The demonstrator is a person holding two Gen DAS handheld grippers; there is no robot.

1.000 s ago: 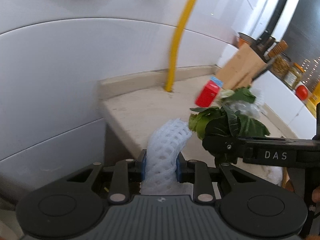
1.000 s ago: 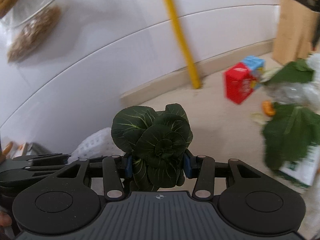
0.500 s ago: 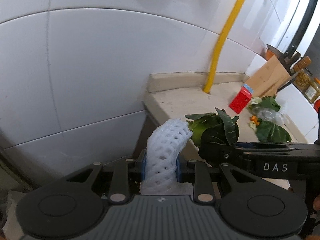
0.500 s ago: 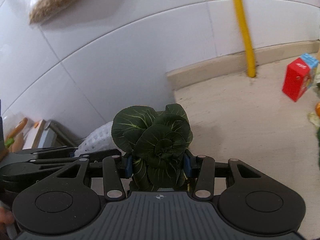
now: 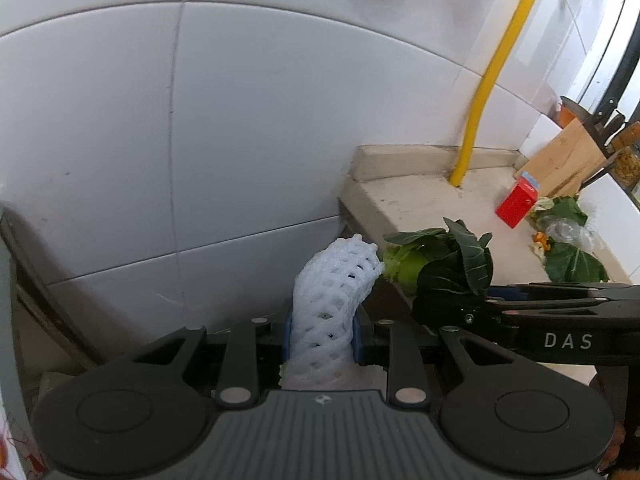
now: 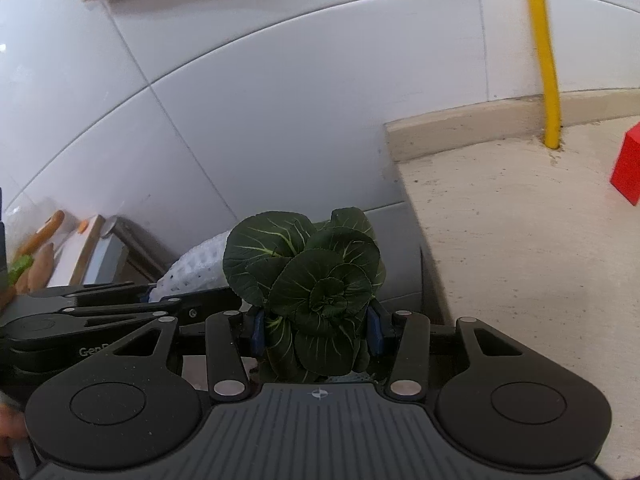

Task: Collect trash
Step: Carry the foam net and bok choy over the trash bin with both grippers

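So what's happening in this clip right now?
A person is collecting kitchen trash with two handheld tongs. The left tongs are shut on a white foam fruit net; the right tongs clamp a dark green leafy vegetable head. Both hang just off the beige stone counter, where a red carton and leaf scraps remain.

Glossy white wall tiles point(image 5: 248, 128), matt speckled stone counter point(image 6: 520, 240), white foam net point(image 5: 332, 300), wooden knife block point(image 5: 568, 156)

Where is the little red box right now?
In the left wrist view, the red box stands far right on the beige counter, between the yellow pipe and the wooden knife block, beside loose green leaves.
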